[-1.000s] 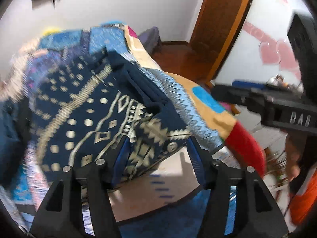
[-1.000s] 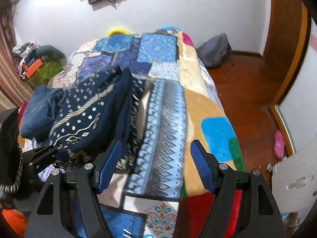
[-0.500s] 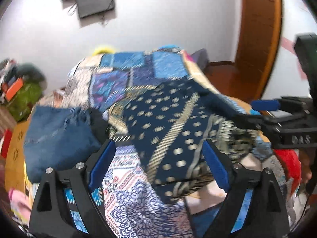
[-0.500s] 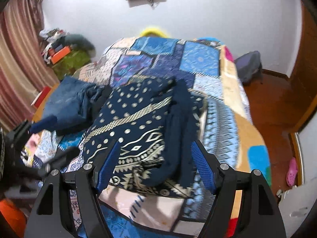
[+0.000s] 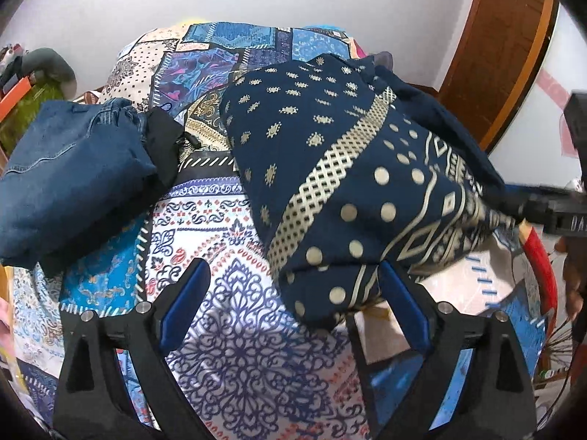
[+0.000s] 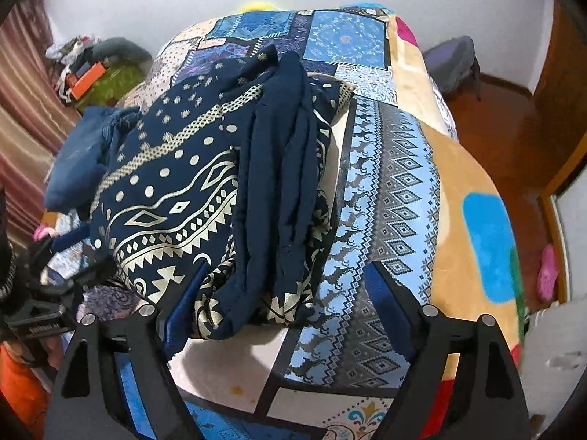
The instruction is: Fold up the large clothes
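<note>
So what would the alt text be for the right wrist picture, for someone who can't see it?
A folded navy garment with cream geometric print lies on a colourful patchwork bedspread. The right gripper hangs just in front with its blue-padded black fingers open and gripping nothing. Folded blue jeans lie beyond.

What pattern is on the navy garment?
Cream dots and geometric bands on the navy garment; right wrist view shows it best.
</note>
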Tool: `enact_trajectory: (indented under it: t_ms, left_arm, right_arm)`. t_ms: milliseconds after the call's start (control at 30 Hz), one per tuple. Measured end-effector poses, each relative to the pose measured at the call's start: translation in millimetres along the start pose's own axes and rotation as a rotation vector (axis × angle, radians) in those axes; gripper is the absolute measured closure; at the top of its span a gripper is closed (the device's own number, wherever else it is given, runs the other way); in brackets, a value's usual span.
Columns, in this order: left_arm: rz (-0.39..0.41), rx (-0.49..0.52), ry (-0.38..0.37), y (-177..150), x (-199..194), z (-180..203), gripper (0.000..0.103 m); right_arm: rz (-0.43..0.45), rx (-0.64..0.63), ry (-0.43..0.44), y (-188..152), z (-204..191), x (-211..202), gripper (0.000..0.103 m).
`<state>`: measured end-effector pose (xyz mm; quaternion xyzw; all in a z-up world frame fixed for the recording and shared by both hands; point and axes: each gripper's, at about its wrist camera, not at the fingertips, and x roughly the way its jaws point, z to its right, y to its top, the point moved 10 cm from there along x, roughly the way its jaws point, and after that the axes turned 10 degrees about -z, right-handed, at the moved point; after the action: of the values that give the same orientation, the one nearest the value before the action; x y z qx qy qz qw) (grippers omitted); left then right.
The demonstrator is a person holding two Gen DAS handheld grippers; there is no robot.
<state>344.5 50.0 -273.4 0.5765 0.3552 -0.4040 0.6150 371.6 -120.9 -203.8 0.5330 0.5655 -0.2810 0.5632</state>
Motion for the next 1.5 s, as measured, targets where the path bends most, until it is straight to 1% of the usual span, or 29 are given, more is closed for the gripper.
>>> enact_trajectory:
  t_ms: [67,167,233,333,400,467,500,567,633,700,733,833,900,933,1000,1033,1067,1133,1200,1267,1300,1333,1400,1500]
  left_arm:
    - [0.011,0.017,0.020,0,-7,-2,0.010]
    - [0.055,0.029,0.078,4,-26,-11,0.010]
    - [0.095,0.009,0.104,12,-40,-20,0.010]
    - [0.138,-0.036,0.124,27,-51,-37,0.010]
    - [0.142,-0.079,0.113,37,-50,-49,0.010]
    - [0.131,-0.128,0.069,47,-43,-57,0.010]
    - [0.115,-0.160,0.020,52,-36,-61,0.010]
    - [0.072,-0.203,-0.109,56,-20,-59,0.010]
    - [-0.005,-0.273,-0.231,58,5,-60,0.010]
    - [-0.027,-0.327,-0.329,61,18,-59,0.010]
    - [-0.044,-0.351,-0.373,63,25,-59,0.010]
    - [-0.063,-0.400,-0.466,71,35,-58,0.010]
    - [-0.070,-0.409,-0.487,75,42,-55,0.009]
    - [-0.074,-0.412,-0.489,78,45,-54,0.008]
    - [-0.080,-0.411,-0.495,82,49,-51,0.008]
    - [-0.085,-0.410,-0.503,84,52,-48,0.008]
    - [-0.090,-0.411,-0.509,86,55,-49,0.007]
    - [-0.108,-0.412,-0.512,89,64,-45,0.005]
    - [-0.121,-0.421,-0.521,91,71,-45,0.005]
    - [-0.141,-0.445,-0.557,90,78,-42,0.005]
    - [-0.152,-0.462,-0.581,89,81,-40,0.005]
    - [-0.162,-0.477,-0.605,89,84,-37,0.005]
    - [-0.166,-0.491,-0.627,89,86,-35,0.005]
    - [-0.178,-0.468,-0.633,89,84,-27,0.006]
  right_arm:
    - [0.005,0.004,0.007,4,-4,-6,0.020]
    - [0.043,-0.014,0.010,16,-12,-19,0.020]
    - [0.064,-0.030,0.021,26,-19,-24,0.020]
    - [0.068,-0.039,0.042,42,-27,-22,0.020]
    - [0.063,-0.033,0.065,53,-30,-16,0.020]
    - [0.043,-0.027,0.096,60,-33,-8,0.020]
    - [0.028,-0.018,0.113,63,-33,-2,0.020]
    - [-0.002,0.010,0.146,67,-29,10,0.020]
    - [-0.031,0.044,0.183,70,-22,19,0.020]
    - [-0.058,0.083,0.237,73,-15,27,0.020]
    - [-0.071,0.100,0.266,73,-12,29,0.020]
    - [-0.086,0.117,0.317,76,-10,30,0.020]
    - [-0.077,0.115,0.316,79,-8,27,0.020]
    - [-0.059,0.122,0.297,82,-4,25,0.020]
    - [-0.025,0.149,0.232,87,9,23,0.020]
    - [-0.027,0.160,0.233,88,13,26,0.020]
    - [-0.039,0.170,0.251,88,15,28,0.020]
    - [-0.087,0.204,0.332,84,14,37,0.020]
    - [-0.126,0.222,0.383,78,9,45,0.020]
    - [-0.146,0.212,0.425,75,0,49,0.020]
    - [-0.155,0.193,0.443,74,-8,50,0.017]
    - [-0.161,0.177,0.443,74,-13,50,0.014]
    - [-0.152,0.140,0.398,74,-22,51,0.009]
    - [-0.150,0.089,0.321,72,-28,55,0.008]
